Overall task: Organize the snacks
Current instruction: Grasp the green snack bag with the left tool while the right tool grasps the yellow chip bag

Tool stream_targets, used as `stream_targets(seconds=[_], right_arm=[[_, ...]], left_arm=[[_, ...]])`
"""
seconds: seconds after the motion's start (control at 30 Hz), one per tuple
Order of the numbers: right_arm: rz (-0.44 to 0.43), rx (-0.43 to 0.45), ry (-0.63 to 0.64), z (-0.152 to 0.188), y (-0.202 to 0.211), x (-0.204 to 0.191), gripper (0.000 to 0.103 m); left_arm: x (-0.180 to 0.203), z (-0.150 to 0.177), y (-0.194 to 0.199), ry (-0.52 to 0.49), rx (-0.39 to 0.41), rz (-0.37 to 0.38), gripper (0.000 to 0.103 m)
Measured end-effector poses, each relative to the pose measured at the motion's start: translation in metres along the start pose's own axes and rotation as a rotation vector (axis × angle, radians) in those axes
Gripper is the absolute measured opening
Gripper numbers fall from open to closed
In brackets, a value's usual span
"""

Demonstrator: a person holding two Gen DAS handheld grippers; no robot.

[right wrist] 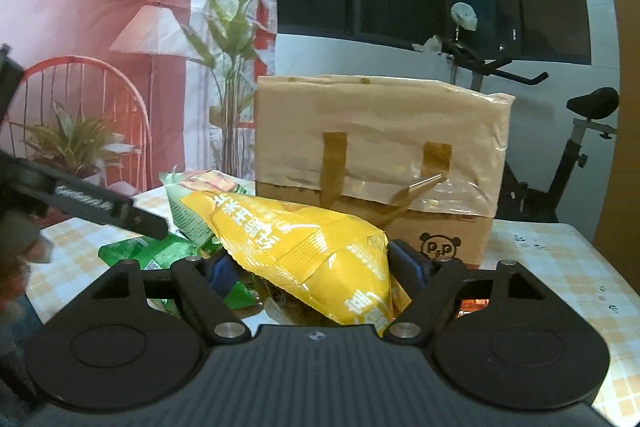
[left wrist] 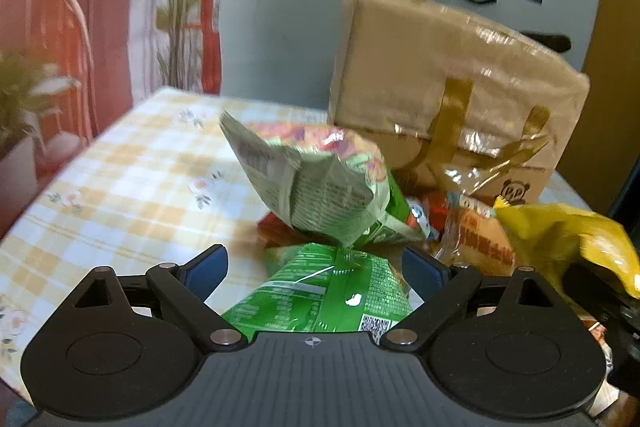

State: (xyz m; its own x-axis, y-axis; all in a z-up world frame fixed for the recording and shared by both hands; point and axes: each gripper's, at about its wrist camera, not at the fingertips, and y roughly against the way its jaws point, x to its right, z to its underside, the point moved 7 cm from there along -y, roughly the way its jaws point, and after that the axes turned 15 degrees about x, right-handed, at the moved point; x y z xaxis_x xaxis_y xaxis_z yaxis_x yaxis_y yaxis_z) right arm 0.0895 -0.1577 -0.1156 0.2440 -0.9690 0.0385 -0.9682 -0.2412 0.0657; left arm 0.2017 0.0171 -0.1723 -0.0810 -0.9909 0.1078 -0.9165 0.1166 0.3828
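Two grippers work over a table [left wrist: 120, 187] laid with a yellow checked cloth. Largest on it is a taped cardboard box [right wrist: 376, 147] standing upright at the far side, with the pile of snack packets in front of it. The right gripper [right wrist: 320, 267] has its blue pads on either side of a yellow snack bag [right wrist: 320, 255], clamped on it and holding it above the pile; its jaws stand about half apart. The left gripper [left wrist: 316, 267] is spread wide, and a green snack bag [left wrist: 320, 291] lies between its fingers; whether the pads touch it cannot be told. A pale green packet [left wrist: 316, 183] sits tilted just beyond, atop the pile.
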Motion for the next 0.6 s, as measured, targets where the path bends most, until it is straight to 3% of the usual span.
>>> stream_targets(seconds=[0.17, 0.37, 0.6], right_arm=[[0.002, 0.01, 0.0, 0.0, 0.004, 0.002, 0.079], [-0.005, -0.006, -0.007, 0.004, 0.002, 0.002, 0.079], [-0.018, -0.011, -0.001, 0.007, 0.002, 0.0, 0.079]], left_arm=[[0.007, 0.015, -0.019, 0.007, -0.062, 0.019, 0.095], [0.012, 0.038, -0.018, -0.104, -0.083, -0.004, 0.099], [0.006, 0.038, -0.001, -0.092, -0.063, -0.004, 0.089]])
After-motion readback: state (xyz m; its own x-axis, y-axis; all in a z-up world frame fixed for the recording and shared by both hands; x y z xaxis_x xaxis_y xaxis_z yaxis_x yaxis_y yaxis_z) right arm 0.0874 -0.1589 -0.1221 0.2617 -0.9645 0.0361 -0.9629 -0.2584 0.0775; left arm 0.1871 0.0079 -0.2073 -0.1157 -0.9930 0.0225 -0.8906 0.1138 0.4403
